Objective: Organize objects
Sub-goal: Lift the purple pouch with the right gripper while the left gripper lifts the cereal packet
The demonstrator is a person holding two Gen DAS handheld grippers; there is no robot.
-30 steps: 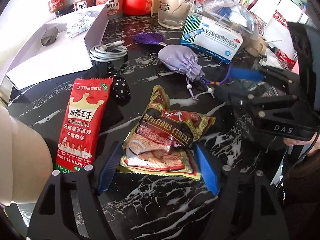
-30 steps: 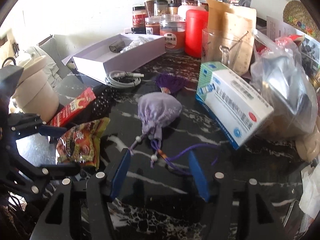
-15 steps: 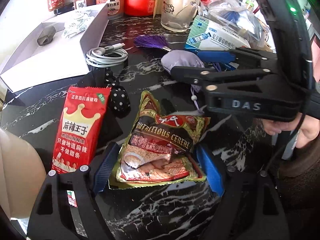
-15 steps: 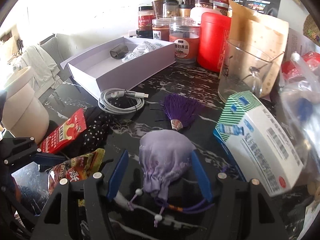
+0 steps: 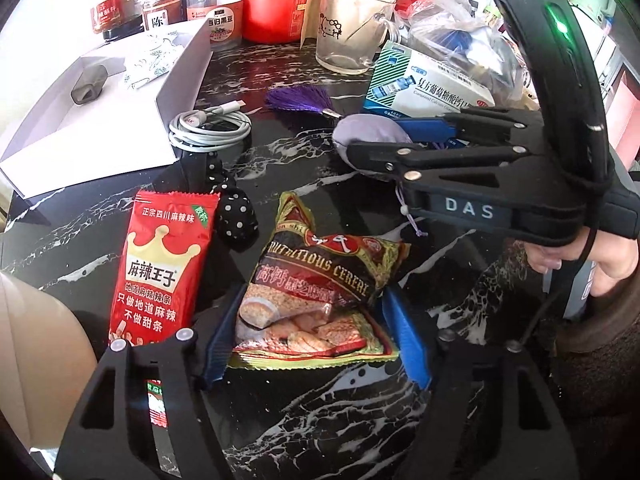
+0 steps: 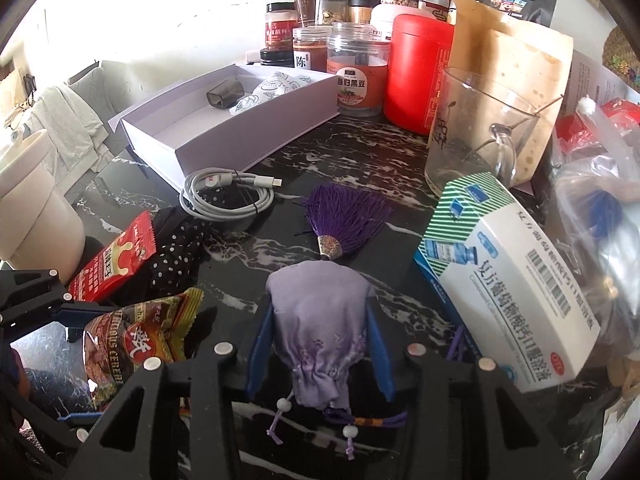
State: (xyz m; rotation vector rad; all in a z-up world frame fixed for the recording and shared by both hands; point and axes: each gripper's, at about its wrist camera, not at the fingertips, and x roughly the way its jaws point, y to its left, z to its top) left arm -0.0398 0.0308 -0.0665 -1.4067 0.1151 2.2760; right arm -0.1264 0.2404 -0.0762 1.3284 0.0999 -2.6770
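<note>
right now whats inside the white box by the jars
The white box holds a small grey case and two printed white packets; the rest of its floor is bare. Its near wall hides the floor strip just behind it.

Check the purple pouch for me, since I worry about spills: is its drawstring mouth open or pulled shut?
Pulled shut. The purple pouch has its neck gathered into tight pleats, with the beaded cord trailing below it.
</note>
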